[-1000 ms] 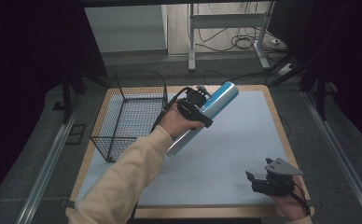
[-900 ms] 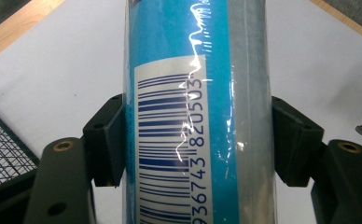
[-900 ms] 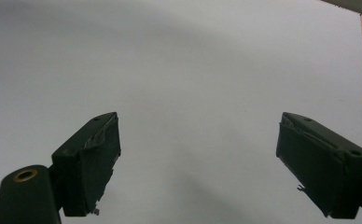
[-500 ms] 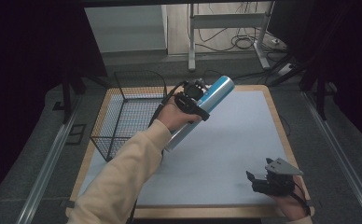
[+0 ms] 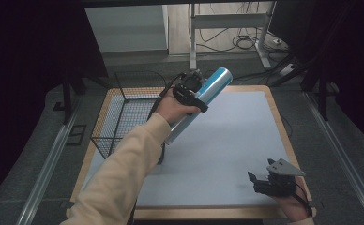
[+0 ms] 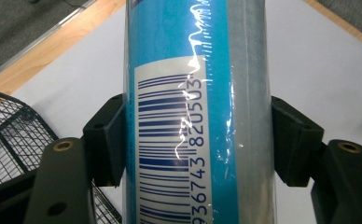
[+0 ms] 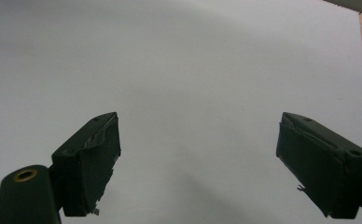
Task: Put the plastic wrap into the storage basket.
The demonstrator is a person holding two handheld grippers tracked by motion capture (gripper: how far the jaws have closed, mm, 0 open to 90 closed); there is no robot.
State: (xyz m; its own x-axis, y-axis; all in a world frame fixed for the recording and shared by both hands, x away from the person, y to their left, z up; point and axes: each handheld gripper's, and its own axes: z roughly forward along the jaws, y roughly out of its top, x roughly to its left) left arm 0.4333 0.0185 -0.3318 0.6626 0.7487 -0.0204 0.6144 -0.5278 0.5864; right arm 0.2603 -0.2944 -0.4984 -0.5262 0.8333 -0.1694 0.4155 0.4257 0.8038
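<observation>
blue tube (image 6: pixel 193 112) carried toward wire basket (image 5: pixel 124 117), shrink-wrapped, barcode label

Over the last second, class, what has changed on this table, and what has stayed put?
The left gripper, shut on the blue can, has carried it a little up the high view, away from the person and toward the basket. Nothing was grasped or released; both pads still clamp the can's sides. The right gripper stayed near the table's front right corner, jaws open and empty. The basket has not moved.
</observation>
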